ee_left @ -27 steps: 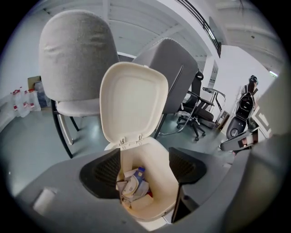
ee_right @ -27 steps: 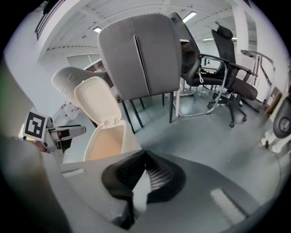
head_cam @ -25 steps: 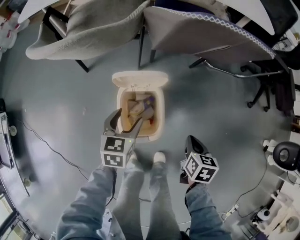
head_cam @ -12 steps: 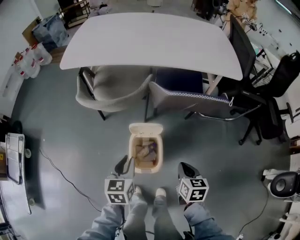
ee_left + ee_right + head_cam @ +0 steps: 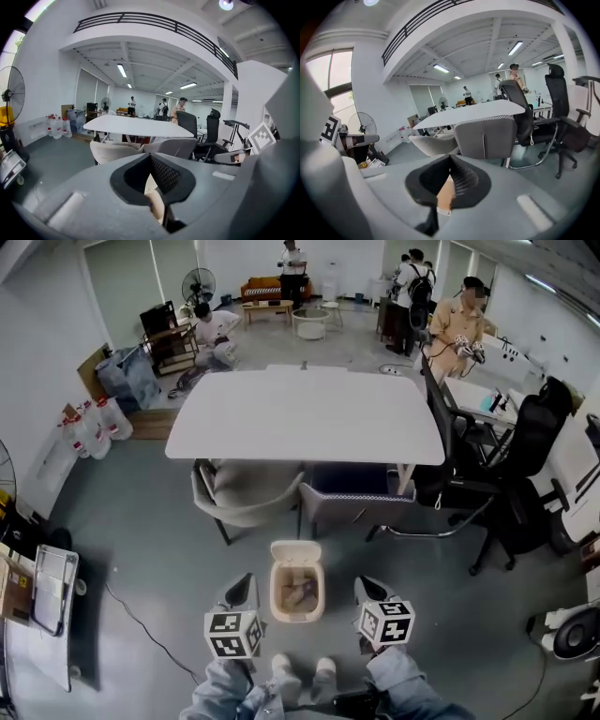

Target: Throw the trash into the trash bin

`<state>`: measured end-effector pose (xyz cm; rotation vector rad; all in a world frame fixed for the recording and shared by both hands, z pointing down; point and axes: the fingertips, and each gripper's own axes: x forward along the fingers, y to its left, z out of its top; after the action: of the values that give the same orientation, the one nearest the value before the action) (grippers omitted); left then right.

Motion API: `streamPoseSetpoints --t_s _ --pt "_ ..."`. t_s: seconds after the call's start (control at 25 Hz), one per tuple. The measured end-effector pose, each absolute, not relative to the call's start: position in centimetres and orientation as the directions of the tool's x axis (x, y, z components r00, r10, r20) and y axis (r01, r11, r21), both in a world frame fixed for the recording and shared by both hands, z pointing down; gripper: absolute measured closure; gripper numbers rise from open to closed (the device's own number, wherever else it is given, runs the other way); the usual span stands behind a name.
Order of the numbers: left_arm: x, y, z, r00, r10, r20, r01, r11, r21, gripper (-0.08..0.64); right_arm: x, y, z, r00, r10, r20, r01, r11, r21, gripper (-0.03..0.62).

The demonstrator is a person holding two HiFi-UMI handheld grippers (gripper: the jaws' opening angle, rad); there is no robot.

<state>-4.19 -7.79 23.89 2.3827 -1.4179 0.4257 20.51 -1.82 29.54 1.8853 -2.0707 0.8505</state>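
The head camera sits high and looks steeply down: the bin (image 5: 297, 592) lies between the left gripper (image 5: 244, 585) and right gripper (image 5: 364, 585) at the bottom edge, with the table (image 5: 305, 413) further up. The left gripper view rides right behind its own jaws, close up, facing almost level across the room at the table (image 5: 138, 125). The right gripper view does the same from the other side. All three share the table and the chairs (image 5: 487, 136), and each gripper view catches the other's marker cube (image 5: 262, 136) at its edge.

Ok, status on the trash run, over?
Left tongs just closed, empty; right tongs shut, empty. Trash sits in the open bin. Nothing blocking it.
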Motion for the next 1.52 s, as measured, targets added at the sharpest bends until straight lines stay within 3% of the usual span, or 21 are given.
streamPoseSetpoints --t_s 0.36,1.52 --pt "-6.9 -8.5 19.9 0.384 -0.838 0.387 -0.921 -0.375 0.102 0.551 26.3 -0.6 23.2 -0.032 -0.894 0.448 -0.972 -0.077 -0.223 0.589" --pt "-7.9 -10.0 19.6 0.401 -0.832 0.384 -0.914 -0.393 0.103 0.551 23.7 -1.3 22.5 -0.027 -0.878 0.478 -0.981 -0.069 -0.182 0.589"
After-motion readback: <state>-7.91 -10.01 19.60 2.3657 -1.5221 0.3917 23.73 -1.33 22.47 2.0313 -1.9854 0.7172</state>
